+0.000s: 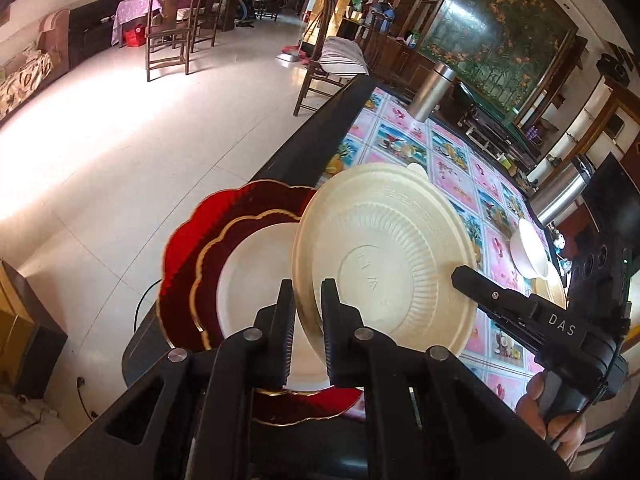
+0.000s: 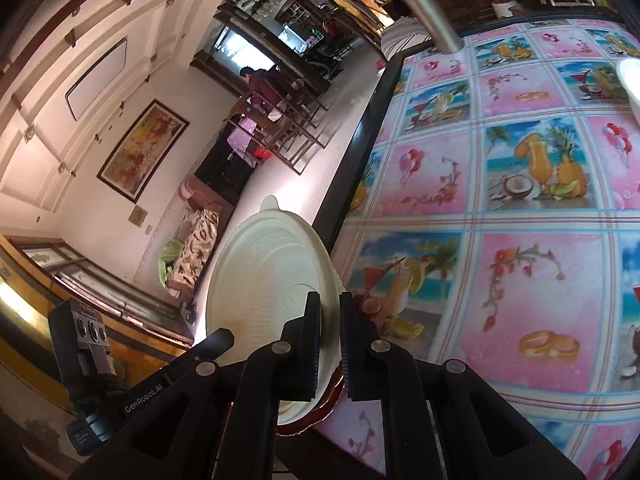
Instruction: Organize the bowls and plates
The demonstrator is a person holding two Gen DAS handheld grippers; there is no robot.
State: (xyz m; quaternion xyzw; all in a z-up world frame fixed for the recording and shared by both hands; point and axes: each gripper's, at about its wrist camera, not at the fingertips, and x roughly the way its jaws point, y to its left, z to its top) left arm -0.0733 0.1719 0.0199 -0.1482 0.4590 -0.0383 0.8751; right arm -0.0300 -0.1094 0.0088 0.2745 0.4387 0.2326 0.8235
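A cream ribbed disposable plate [image 1: 384, 248] hangs tilted, underside up, over the table's near corner. My left gripper [image 1: 308, 312] is shut on its near rim. My right gripper [image 2: 330, 332] is shut on the rim of the same cream plate [image 2: 260, 280]. In the left wrist view the right gripper [image 1: 464, 276] reaches the plate's right edge. In the right wrist view the left gripper [image 2: 224, 336] shows at lower left. A red scalloped plate [image 1: 188, 264] with a gold line and white centre lies right behind the cream plate, partly hidden. I cannot tell whether it rests on the table. A sliver of the red plate [image 2: 332, 398] shows under my right fingers.
The table [image 2: 500, 216] has a pink and blue patterned cloth and a black edge [image 1: 304, 148]. On it stand a white bowl [image 1: 528, 248] at the right and a steel flask [image 1: 432, 92] at the far end. Tiled floor and wooden chairs [image 1: 168, 28] lie beyond, where a person sits.
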